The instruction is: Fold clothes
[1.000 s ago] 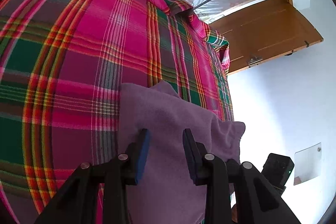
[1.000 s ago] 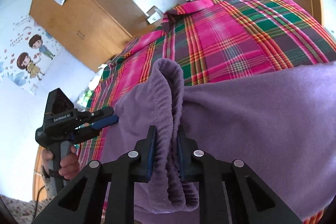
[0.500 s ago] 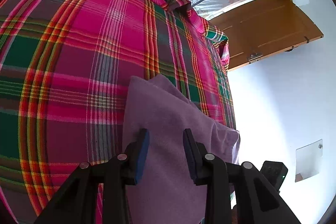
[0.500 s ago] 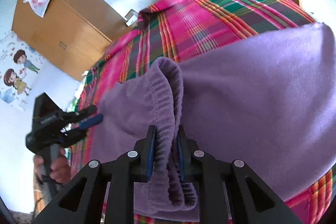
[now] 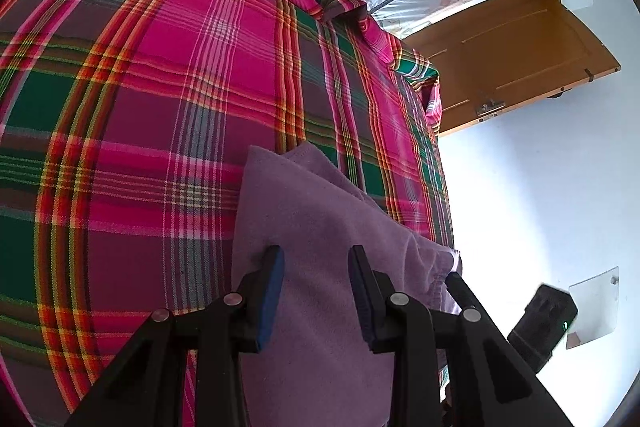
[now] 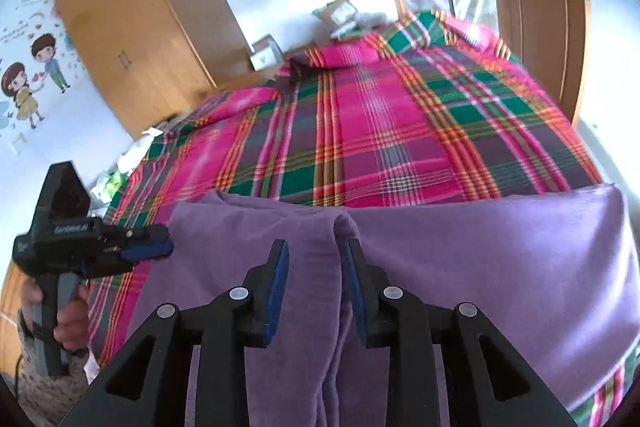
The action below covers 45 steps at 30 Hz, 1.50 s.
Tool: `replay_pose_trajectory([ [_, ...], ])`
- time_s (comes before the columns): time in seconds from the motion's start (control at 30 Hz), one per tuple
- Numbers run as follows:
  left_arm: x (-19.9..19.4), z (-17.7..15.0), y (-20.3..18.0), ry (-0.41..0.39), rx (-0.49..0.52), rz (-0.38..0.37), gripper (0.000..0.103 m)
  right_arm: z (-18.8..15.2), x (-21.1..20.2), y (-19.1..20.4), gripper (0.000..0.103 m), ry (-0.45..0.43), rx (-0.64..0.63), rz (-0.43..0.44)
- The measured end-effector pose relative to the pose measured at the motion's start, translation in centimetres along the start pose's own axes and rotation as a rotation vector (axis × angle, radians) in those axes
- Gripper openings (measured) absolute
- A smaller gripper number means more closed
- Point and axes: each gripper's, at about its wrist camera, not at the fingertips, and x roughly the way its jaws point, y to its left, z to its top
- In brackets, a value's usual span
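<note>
A: Purple garment (image 6: pixel 460 267) lies spread on the plaid bed (image 6: pixel 400 131), soft and fleecy, with a raised ridge at its middle.
B: What changed?
A: A second ago the right gripper (image 6: pixel 312 259) pinched that ribbed ridge; now its jaws stand apart around it, cloth released and flatter.
B: And the left gripper (image 5: pixel 316 267)?
A: Jaws apart as before, hovering over the garment's corner, holding nothing. A fold seems laid.
</note>
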Motion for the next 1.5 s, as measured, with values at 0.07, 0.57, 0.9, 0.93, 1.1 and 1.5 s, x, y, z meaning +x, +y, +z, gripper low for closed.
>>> replay_pose_trajectory([
  [0.07,0.0,0.0,0.1,-0.001,0.0,-0.001,0.033,0.4,0.9,-0.3,0.029,0.024,0.023,0.029],
  [0.57,0.0,0.0,0.4,-0.001,-0.006,-0.012,0.033,0.1,2.2,-3.2,0.007,-0.006,0.104,-0.003],
  [0.9,-0.1,-0.3,0.2,-0.003,-0.003,-0.004,0.033,-1.8,-1.2,-1.0,0.014,-0.046,0.01,0.002],
  [0.93,-0.2,-0.4,0.2,-0.005,-0.002,-0.004,0.033,-2.3,-1.7,-0.3,0.015,-0.055,-0.022,0.007],
  [1.1,-0.6,-0.7,0.4,-0.009,-0.007,-0.002,0.033,-4.9,-4.0,2.8,0.015,-0.091,-0.178,0.029],
  [1.5,-1.9,-1.7,1.2,-0.017,-0.022,0.007,0.033,-7.5,-2.8,2.3,0.015,-0.075,-0.159,-0.007],
])
